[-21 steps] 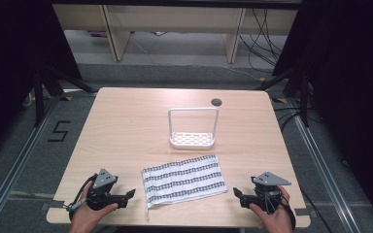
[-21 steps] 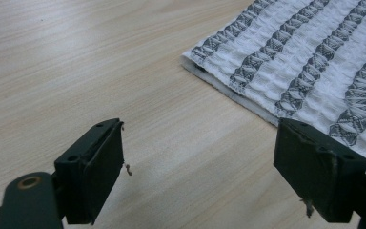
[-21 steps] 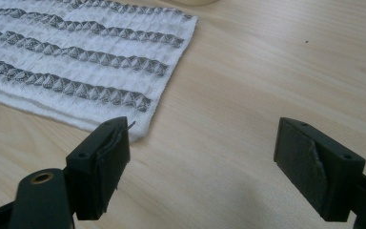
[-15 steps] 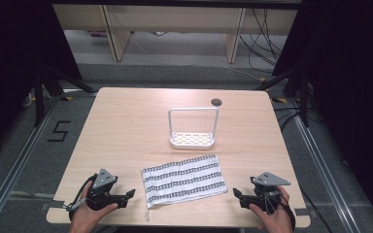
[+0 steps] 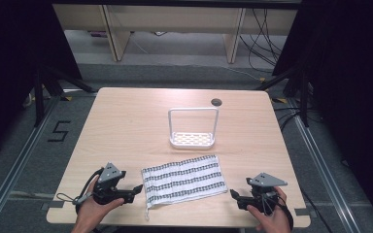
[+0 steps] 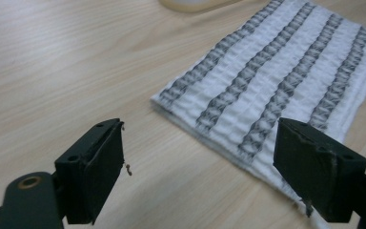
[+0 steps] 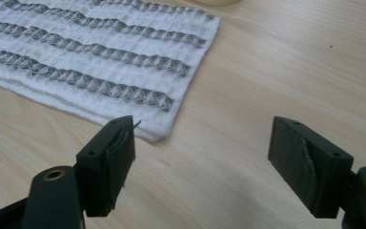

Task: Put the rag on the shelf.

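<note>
Same pose as before: open-jawed grippers flanking the flat towel (image 5: 183, 180).

High view: my worktop (image 5: 126, 121) is evenly lit from overhead, pale wood bright, no hard glare. The surroundings fall off fast; both sides and the upper corners go near black. Floor beyond is dim grey. Picture is soft and a little grainy, fine detail smeared.

Left gripper view: warm, diffuse light. The towel (image 6: 286, 81) is sharp in its near half, blurring toward the far edge. My left tongs (image 6: 200, 176) read dark and slightly soft up close.

Right gripper view: same soft light, a faint broad shadow on the wood under my right tongs (image 7: 202, 167). The top edge goes out of focus.
</note>
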Available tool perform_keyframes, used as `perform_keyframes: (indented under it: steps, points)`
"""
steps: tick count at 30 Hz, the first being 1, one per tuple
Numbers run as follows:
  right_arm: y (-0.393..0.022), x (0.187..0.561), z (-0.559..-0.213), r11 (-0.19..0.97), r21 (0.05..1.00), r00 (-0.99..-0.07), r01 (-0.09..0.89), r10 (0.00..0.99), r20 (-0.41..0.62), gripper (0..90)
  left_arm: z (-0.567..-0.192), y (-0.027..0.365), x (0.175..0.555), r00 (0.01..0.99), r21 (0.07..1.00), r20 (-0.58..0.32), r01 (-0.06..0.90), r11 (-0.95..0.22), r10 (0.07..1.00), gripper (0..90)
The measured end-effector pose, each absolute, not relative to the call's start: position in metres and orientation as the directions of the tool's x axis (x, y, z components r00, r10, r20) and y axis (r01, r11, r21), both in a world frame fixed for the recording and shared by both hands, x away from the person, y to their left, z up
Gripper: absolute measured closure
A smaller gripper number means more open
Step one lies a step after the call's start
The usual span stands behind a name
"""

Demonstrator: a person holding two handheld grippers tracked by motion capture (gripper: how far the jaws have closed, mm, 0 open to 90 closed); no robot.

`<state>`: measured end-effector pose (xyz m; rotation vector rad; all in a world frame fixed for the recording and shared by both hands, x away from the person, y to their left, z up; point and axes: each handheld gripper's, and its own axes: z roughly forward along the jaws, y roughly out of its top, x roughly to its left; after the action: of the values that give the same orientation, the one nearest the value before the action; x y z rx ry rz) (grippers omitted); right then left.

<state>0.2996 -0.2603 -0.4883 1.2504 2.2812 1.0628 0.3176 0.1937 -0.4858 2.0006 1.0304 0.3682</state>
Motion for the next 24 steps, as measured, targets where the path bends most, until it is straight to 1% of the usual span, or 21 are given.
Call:
perform_keyframes:
  steps: [1,3,5,10,11,13,14,15,16,22,24]
  points:
    - [-0.26,0.299,-0.488,0.343,0.741,-0.56,0.577,0.827,0.054,26.4,-0.482,0.187,0.321,0.64,0.789,-0.1,0.518,-0.331,0.762,17.3]
    - [-0.257,0.297,-0.488,0.323,0.74,-0.555,0.59,0.828,0.082,27.4,-0.481,0.184,0.323,0.64,0.792,-0.102,0.515,-0.326,0.762,17.5]
    - [-0.258,0.299,-0.487,0.354,0.743,-0.576,0.568,0.815,0.052,28.2,-0.478,0.173,0.33,0.659,0.793,-0.116,0.511,-0.33,0.743,17.8]
    - [-0.253,0.298,-0.487,0.365,0.739,-0.585,0.566,0.809,0.048,31.1,-0.473,0.157,0.342,0.692,0.78,-0.107,0.504,-0.371,0.714,18.8]
    - [-0.252,0.297,-0.487,0.368,0.735,-0.585,0.569,0.81,0.048,32.3,-0.471,0.148,0.348,0.706,0.773,-0.11,0.503,-0.386,0.7,19.1]
    - [-0.251,0.298,-0.487,0.381,0.728,-0.609,0.569,0.791,0.062,32.7,-0.47,0.141,0.355,0.711,0.775,-0.132,0.508,-0.375,0.691,19.2]
    - [-0.251,0.298,-0.487,0.381,0.728,-0.609,0.569,0.791,0.062,32.7,-0.47,0.141,0.355,0.711,0.775,-0.132,0.508,-0.375,0.691,19.2]
    - [-0.248,0.297,-0.487,0.384,0.729,-0.6,0.567,0.799,0.046,33.1,-0.469,0.133,0.361,0.709,0.773,-0.135,0.512,-0.375,0.692,19.2]
    - [-0.246,0.297,-0.487,0.384,0.725,-0.6,0.572,0.798,0.051,33.5,-0.469,0.127,0.364,0.714,0.77,-0.14,0.514,-0.378,0.686,19.2]
    - [-0.243,0.299,-0.488,0.388,0.728,-0.607,0.566,0.794,0.048,35.3,-0.467,0.108,0.376,0.731,0.762,-0.142,0.51,-0.398,0.667,19.9]
    - [-0.241,0.301,-0.489,0.399,0.716,-0.608,0.573,0.792,0.046,36.7,-0.465,0.095,0.385,0.752,0.753,-0.129,0.499,-0.43,0.646,21.0]
